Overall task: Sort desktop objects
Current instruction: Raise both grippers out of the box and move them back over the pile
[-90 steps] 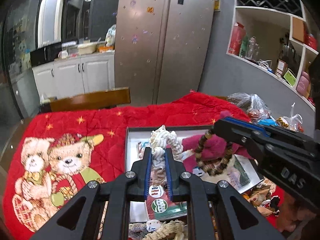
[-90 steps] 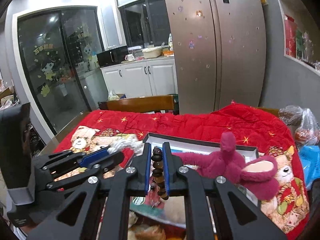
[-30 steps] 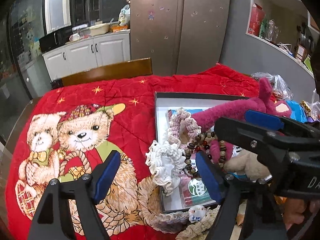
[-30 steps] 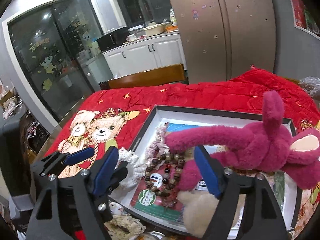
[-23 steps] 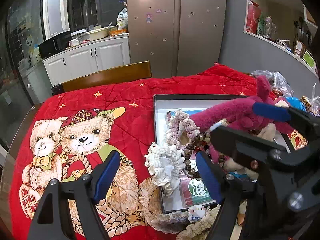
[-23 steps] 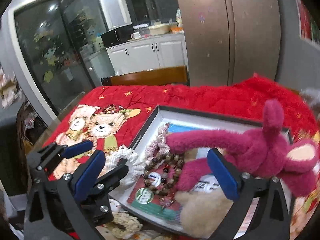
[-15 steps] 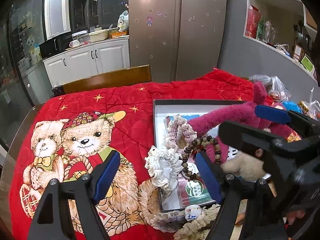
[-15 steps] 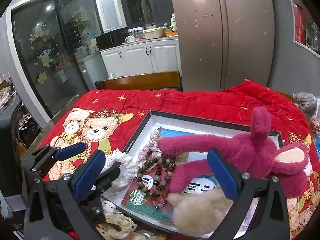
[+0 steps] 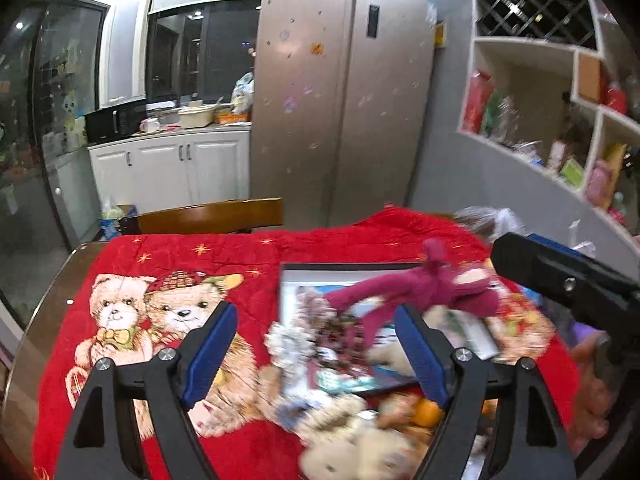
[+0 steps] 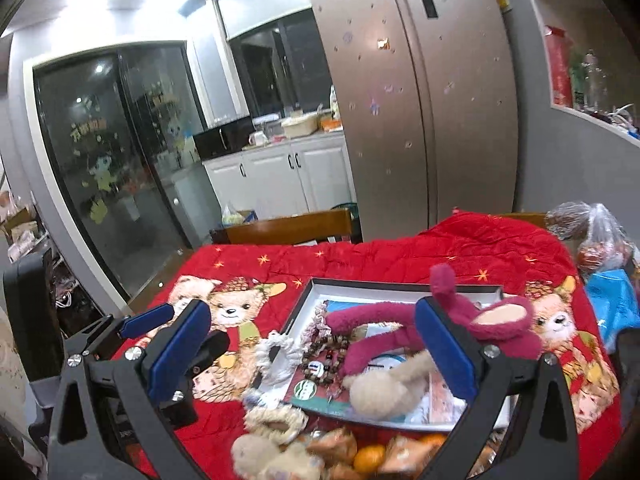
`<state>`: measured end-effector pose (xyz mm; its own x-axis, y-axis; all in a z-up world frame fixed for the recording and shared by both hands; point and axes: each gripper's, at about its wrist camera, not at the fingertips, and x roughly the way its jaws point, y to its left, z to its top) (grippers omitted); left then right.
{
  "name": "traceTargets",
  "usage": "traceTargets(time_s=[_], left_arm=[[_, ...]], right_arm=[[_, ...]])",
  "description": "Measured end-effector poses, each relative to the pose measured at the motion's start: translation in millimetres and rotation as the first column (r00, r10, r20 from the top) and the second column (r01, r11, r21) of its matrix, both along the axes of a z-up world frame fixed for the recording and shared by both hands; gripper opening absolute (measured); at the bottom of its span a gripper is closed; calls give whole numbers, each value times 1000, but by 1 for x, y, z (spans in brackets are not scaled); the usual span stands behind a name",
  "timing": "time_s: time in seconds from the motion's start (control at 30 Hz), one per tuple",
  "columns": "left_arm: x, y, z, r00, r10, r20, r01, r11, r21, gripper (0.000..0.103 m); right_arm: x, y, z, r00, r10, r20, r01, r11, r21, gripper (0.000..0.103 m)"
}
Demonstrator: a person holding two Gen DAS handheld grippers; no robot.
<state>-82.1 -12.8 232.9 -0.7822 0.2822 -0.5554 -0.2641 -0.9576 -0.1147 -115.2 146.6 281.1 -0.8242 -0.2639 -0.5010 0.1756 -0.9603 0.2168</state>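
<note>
Both grippers had lifted off the box (image 10: 394, 285), jaws wide, nothing held.
White rope ring (image 10: 278, 354) straddled the rim; it risked slipping out.

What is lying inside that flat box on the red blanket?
Inside the box lie a magenta plush toy, a bead bracelet and a tan plush, on printed cards. A white knitted ring hangs over its left edge. The plush covers the middle of the box.
</note>
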Motion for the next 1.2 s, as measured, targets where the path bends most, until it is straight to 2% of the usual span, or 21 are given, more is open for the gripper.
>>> traceTargets(time_s=[0.2,0.33,0.47,0.67,0.73,0.87,0.97,1.07,1.2], left_arm=[[61,4,25,999,-37,-39,39,999,36,83],[103,2,17,999,-29,-33,30,999,20,83],[148,-3,-11,1000,-30,-9,30,1000,6,83],[211,3,-74,999,-36,14,36,998,-47,83],[225,13,-92,997,-68,27,70,995,-77,83],[233,29,-108,989,-138,60,145,982,-121,83],[233,37,-110,988,-151,42,155,977,-147,83],[227,40,-107,985,-168,34,171,977,-127,83],[208,43,-108,979,-189,71,195,977,-91,83]], right_arm=[[79,19,31,997,-30,-74,30,1000,3,103],[136,27,30,992,-70,-105,75,996,47,103],[185,31,4,992,-75,-105,84,993,83,103],[248,41,-68,992,-114,-58,117,991,63,103],[259,45,-85,994,-108,-31,110,991,73,103],[271,49,-104,995,-93,21,90,987,134,103],[276,56,-103,997,-75,21,72,994,86,103],[276,62,-99,997,-72,12,72,996,52,103],[269,71,-99,996,-86,9,86,996,17,103]])
